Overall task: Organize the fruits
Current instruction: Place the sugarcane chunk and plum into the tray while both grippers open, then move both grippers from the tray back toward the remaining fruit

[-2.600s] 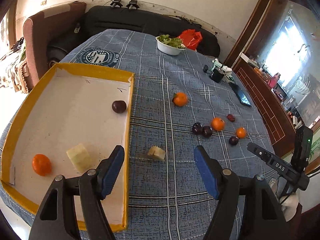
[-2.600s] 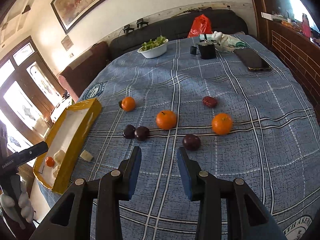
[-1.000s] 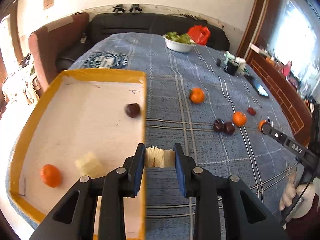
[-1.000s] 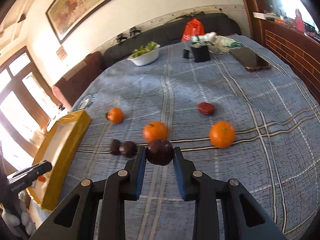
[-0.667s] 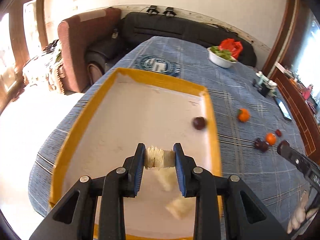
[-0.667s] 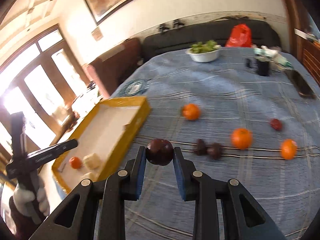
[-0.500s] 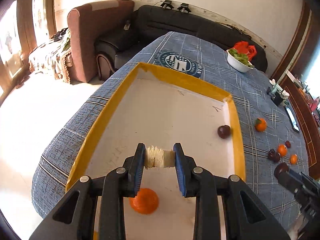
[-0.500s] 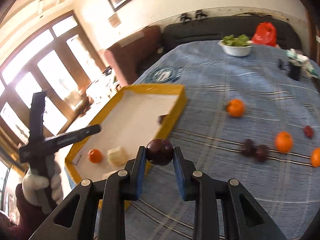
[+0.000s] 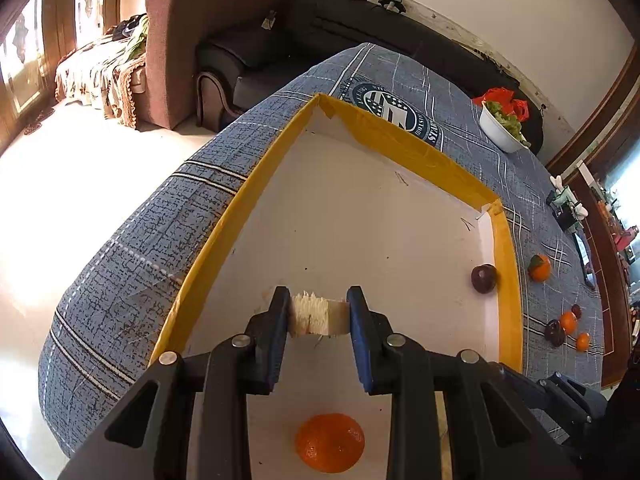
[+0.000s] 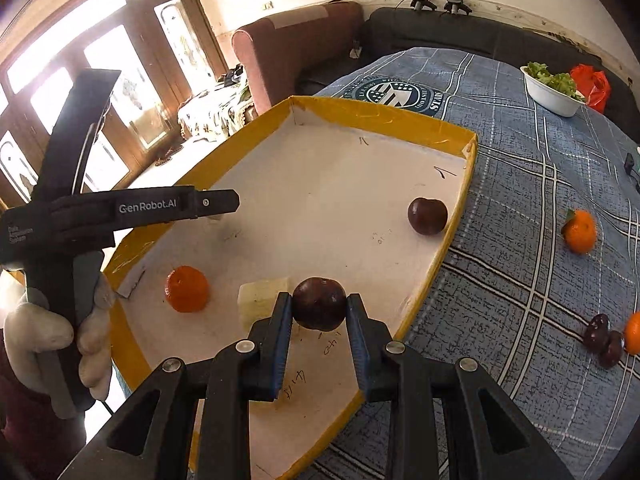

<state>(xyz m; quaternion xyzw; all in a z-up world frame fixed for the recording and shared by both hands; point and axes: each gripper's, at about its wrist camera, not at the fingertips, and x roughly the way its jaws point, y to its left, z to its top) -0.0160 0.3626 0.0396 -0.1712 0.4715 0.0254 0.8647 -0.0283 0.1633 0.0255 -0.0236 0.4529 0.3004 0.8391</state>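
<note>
Looking past my left hand-held gripper (image 9: 319,312), I lose the lower half of the pale fruit chunk (image 9: 318,315) behind the black finger frames, and the orange (image 9: 330,448) under them is partly boxed in by the same frames. The right rim of the yellow tray (image 9: 505,280) hides the base of the dark plum (image 9: 483,278) lying against it. Out on the blue-checked surface (image 9: 452,92), the small oranges and dark fruits at the far right edge are too tiny to sort apart.

From my right wrist view, the second pale chunk (image 10: 262,300) is cut off by my left finger pad, and the fruits at the right border run out of frame.

My left hand-held gripper is closed narrowly on the pale fruit chunk, both blue pads pressing its sides, held above the white tray floor. My right hand-held gripper (image 10: 319,316) clamps a dark plum (image 10: 319,303) between its pads, above the tray's near corner. My gloved left hand (image 10: 56,332) wraps the other handle at the left. Inside the tray lie one orange (image 10: 187,289), the pale chunk just beside it, and another plum (image 10: 427,216) near the right wall.
</note>
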